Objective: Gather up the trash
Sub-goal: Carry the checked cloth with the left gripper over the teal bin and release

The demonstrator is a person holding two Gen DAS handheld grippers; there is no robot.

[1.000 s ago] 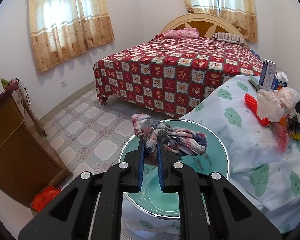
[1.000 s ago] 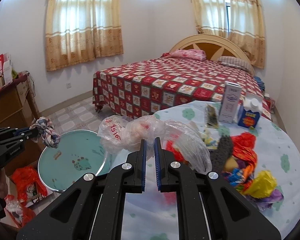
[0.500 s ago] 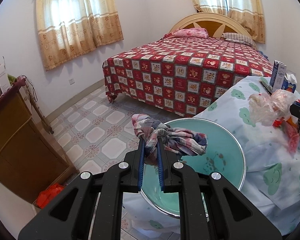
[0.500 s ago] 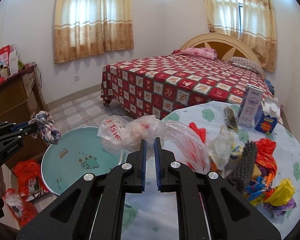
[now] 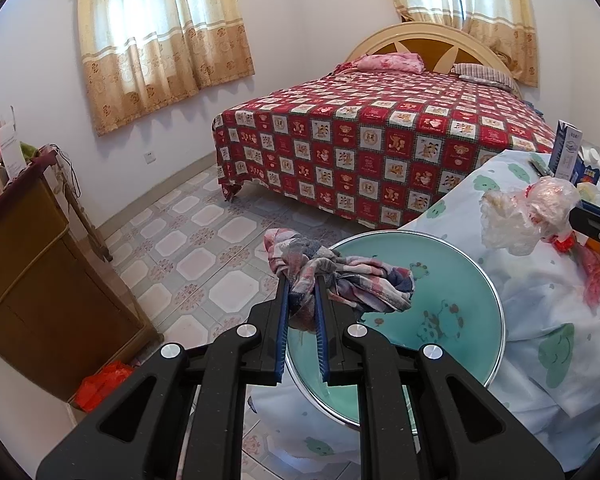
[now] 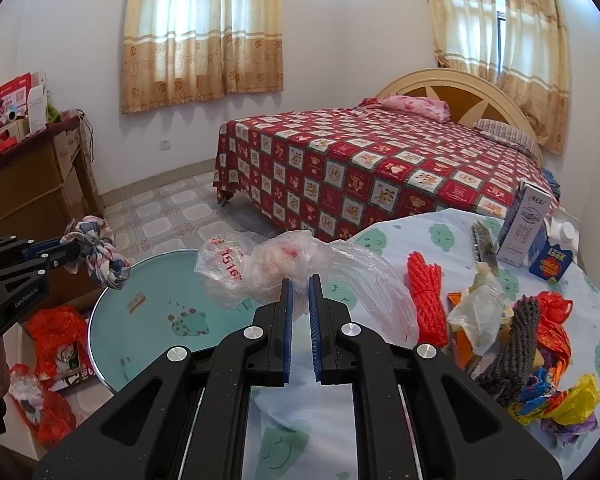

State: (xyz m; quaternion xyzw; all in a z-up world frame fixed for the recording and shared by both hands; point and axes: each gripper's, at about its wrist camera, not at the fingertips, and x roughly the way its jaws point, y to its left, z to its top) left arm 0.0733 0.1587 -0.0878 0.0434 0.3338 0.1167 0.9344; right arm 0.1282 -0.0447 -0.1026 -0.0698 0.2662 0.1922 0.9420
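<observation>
My left gripper (image 5: pixel 301 284) is shut on a crumpled plaid cloth (image 5: pixel 340 280) and holds it above the near rim of a teal basin (image 5: pixel 452 308). In the right wrist view the left gripper (image 6: pixel 70 250) with the cloth (image 6: pixel 96 256) is at the left, over the basin's (image 6: pixel 156 320) edge. My right gripper (image 6: pixel 299 280) is shut on a clear plastic bag with red print (image 6: pixel 268 268), held over the table edge beside the basin. The bag also shows in the left wrist view (image 5: pixel 528 216).
The table with a cloud-print cloth (image 6: pixel 380 240) carries a red net (image 6: pixel 428 296), a dark brush (image 6: pixel 512 348), coloured wrappers (image 6: pixel 560 400) and two cartons (image 6: pixel 524 224). A bed (image 5: pixel 380 144) stands behind. A wooden cabinet (image 5: pixel 28 280) and red bags (image 6: pixel 56 340) are at the left on the floor.
Both grippers have pulled back and to the left; the basin and table sit further right in the left wrist view. The cloth and the bag stay gripped.
</observation>
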